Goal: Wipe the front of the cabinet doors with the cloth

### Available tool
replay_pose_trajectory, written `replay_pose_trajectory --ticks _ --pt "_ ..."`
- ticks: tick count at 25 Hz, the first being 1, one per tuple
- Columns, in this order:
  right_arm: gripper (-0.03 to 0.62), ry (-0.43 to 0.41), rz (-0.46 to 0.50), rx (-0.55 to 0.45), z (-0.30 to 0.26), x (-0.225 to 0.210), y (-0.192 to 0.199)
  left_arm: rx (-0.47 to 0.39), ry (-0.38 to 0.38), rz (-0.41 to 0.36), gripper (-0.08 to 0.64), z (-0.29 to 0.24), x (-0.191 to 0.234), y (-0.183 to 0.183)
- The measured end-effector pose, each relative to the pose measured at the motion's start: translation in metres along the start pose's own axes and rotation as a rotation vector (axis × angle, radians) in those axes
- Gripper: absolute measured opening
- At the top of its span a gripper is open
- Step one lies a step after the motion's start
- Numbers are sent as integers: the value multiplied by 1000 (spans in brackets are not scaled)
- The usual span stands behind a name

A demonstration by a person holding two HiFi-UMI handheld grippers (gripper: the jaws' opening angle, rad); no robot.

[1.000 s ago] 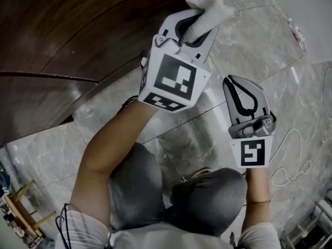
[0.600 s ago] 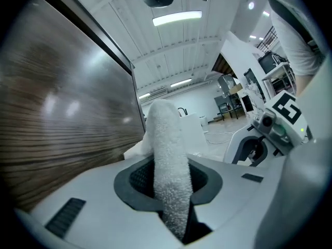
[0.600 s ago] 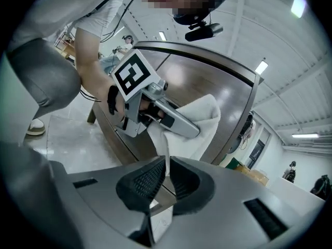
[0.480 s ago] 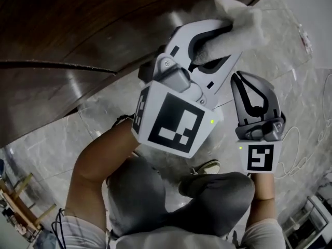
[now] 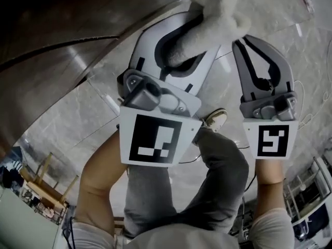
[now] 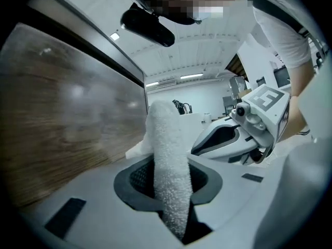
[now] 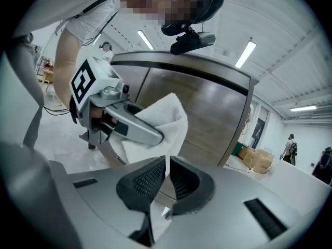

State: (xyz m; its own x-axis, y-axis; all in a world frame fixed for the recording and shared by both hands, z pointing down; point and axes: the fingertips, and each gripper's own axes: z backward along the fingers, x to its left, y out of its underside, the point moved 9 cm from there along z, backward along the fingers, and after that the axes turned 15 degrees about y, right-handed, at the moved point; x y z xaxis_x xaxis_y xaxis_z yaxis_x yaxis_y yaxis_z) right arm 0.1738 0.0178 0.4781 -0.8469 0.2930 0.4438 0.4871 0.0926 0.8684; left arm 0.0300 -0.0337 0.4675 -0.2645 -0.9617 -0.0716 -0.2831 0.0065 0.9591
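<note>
A white fluffy cloth [image 5: 220, 9] is pinched in my left gripper [image 5: 196, 32], which is shut on it near the top of the head view. The cloth [image 6: 168, 160] stands up between the dark pads, next to the brown wooden cabinet door [image 6: 62, 123]. Whether the cloth touches the door I cannot tell. My right gripper [image 5: 253, 41] is just right of the left one, shut with nothing in it. In the right gripper view its pads [image 7: 150, 180] nearly meet, and the cloth [image 7: 168, 115] and left gripper [image 7: 129, 128] are ahead, in front of the curved cabinet door [image 7: 212, 113].
Grey marble floor [image 5: 78, 123] lies below, with a white cable [image 5: 311, 115] at the right. The person's legs and a shoe [image 5: 215, 119] are under the grippers. A wooden frame [image 5: 44, 183] stands at the lower left. Cardboard boxes [image 7: 258, 160] sit beyond the cabinet.
Both grippers have come up and closer to the head camera, the left one carrying the cloth higher along the cabinet. The right gripper has stayed shut beside it.
</note>
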Motion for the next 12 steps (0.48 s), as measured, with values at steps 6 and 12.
replay_pose_trajectory --ticks 6,12 --pt "51 -8 85 42 39 -10 -78 33 -18 85 104 51 -16 -58" --pt "51 1 100 42 61 -35 -185 52 -102 234 104 116 -29 -128"
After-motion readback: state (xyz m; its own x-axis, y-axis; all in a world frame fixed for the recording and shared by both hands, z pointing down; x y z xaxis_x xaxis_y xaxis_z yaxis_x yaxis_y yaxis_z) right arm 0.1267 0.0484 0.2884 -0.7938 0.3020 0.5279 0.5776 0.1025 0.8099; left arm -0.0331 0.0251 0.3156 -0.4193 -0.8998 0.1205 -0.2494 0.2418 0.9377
